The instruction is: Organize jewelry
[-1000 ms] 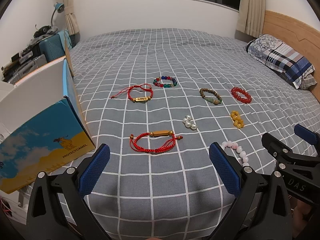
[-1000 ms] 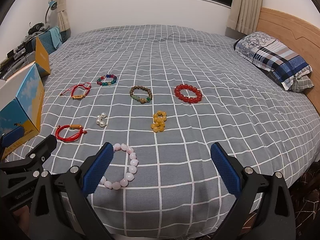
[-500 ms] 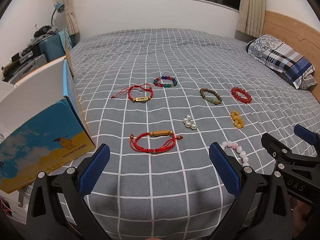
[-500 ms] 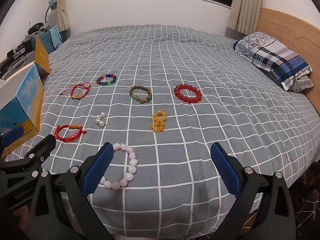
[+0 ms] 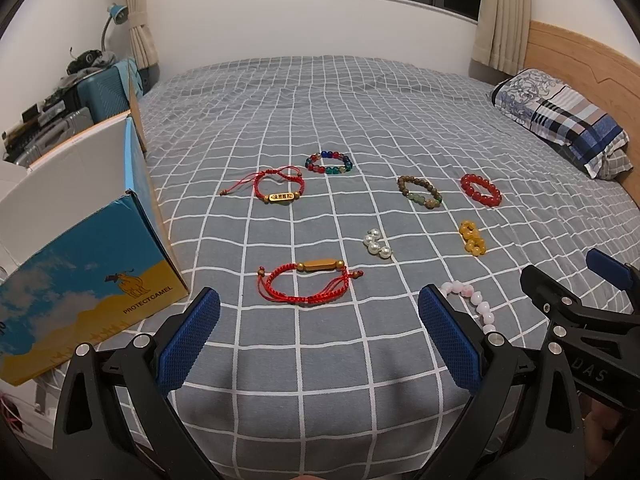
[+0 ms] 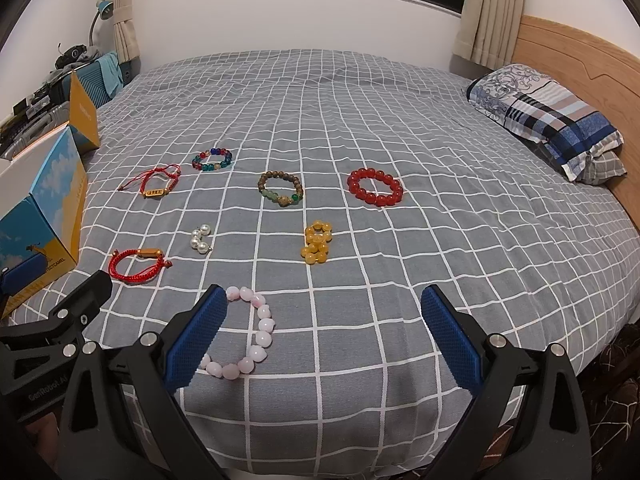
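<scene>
Several bracelets lie spread on the grey checked bed cover (image 5: pixel 360 100). Nearest my left gripper (image 5: pixel 320 340) is a red cord bracelet with a gold bar (image 5: pixel 308 282); that gripper is open and empty. My right gripper (image 6: pixel 324 340) is open and empty, with a pink bead bracelet (image 6: pixel 256 336) partly behind its left finger. Farther out lie a pearl piece (image 6: pixel 200 238), a yellow bead bracelet (image 6: pixel 316 242), a second red cord bracelet (image 5: pixel 280 186), a multicoloured one (image 5: pixel 330 163), a brown-green one (image 6: pixel 280 189) and a red bead one (image 6: pixel 375 187).
An open blue and yellow cardboard box (image 5: pixel 80 248) stands at the bed's left edge. A striped pillow (image 6: pixel 552 116) lies at the wooden headboard (image 6: pixel 580 48) on the right. Clutter and a suitcase (image 5: pixel 96 92) stand beyond the box. The near bed edge is just below both grippers.
</scene>
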Motion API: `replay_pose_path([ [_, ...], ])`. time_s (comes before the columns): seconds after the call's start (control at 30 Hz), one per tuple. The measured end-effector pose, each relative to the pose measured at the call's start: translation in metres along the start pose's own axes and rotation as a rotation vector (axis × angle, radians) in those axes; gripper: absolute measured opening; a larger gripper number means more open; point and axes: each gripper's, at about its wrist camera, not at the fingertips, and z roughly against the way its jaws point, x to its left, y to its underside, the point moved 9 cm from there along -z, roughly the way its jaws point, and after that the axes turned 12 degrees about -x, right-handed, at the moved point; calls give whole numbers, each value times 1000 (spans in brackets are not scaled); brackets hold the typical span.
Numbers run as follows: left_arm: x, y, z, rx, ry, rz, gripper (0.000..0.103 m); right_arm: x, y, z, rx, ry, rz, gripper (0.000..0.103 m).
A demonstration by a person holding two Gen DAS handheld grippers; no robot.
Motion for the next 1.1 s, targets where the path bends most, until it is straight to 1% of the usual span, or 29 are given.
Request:
replay_pose_path([
  [0.13,-2,-1,0,6,4,1,97,-1,-1,0,0,1,-4,94],
  [0.23,0,-10,0,2,-7,-4,97,-3,-8,1,-4,-6,-10,94],
  [0.4,5,-45,-6,-33,-3,-4,97,-18,-40,0,-34,17,-10,94],
  [0.53,9,-72,-27,-35,11,-8,97,-33,-70,-19,-39,38,-3,93],
  [0.6,10,-81,-44,-24,17,-14,97,-38,-83,-32,-31,39,1,94],
  [0.63,11,-87,-59,-13,23,-9,97,-41,-90,-46,-20,41,5,94],
  [0.7,11,-92,-82,8,26,-5,97,-45,-97,-70,10,40,8,94],
  [0.77,11,-96,-102,13,29,-8,97,-50,-101,-97,39,46,17,94],
  [0.8,14,-98,-117,22,16,-10,97,-52,-102,-113,57,48,18,93],
  [0.9,25,-94,-151,53,-18,0,97,-54,-94,-154,118,27,8,93],
  [0.97,31,-87,-176,84,-18,17,97,-58,-84,-181,153,14,-11,93],
  [1.03,34,-79,-193,103,-20,19,97,-62,-71,-199,175,20,-17,93],
  [1.1,37,-68,-213,140,-32,10,97,-64,-57,-213,210,28,-10,93],
])
